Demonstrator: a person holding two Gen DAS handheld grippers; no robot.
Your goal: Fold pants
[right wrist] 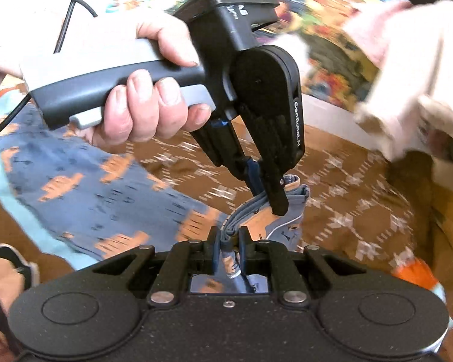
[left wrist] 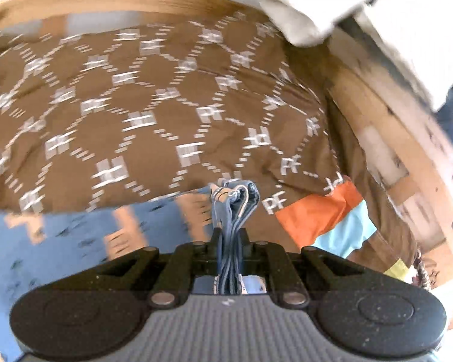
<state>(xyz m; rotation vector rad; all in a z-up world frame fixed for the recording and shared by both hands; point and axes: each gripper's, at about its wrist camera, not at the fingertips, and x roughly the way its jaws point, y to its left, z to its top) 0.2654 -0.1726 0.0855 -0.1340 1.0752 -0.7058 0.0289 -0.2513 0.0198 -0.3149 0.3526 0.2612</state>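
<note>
On the brown bedspread [left wrist: 142, 99] with its white diamond pattern lie the blue pants [right wrist: 84, 193], printed with orange shapes, spreading from the centre toward 9 o'clock in the right wrist view. The left gripper [left wrist: 230, 235] has its fingers [left wrist: 216, 236] pressed together on a bunched, many-layered edge of the pants, the fabric standing up between them. In the right wrist view the same gripper hangs down from 12 o'clock, carried by a hand [right wrist: 148, 111] wrapped around its grey handle. The right gripper [right wrist: 228, 236] also pinches that bunched edge, just beside the left one's fingertips, its fingers [right wrist: 244, 238] closed on the folded layers. An orange and light-blue cloth [left wrist: 326, 220] lies at 4 o'clock in the left wrist view, near a wooden bed frame [left wrist: 407, 157]. A pale cloth [right wrist: 407, 69] blurs at 2 o'clock.
</note>
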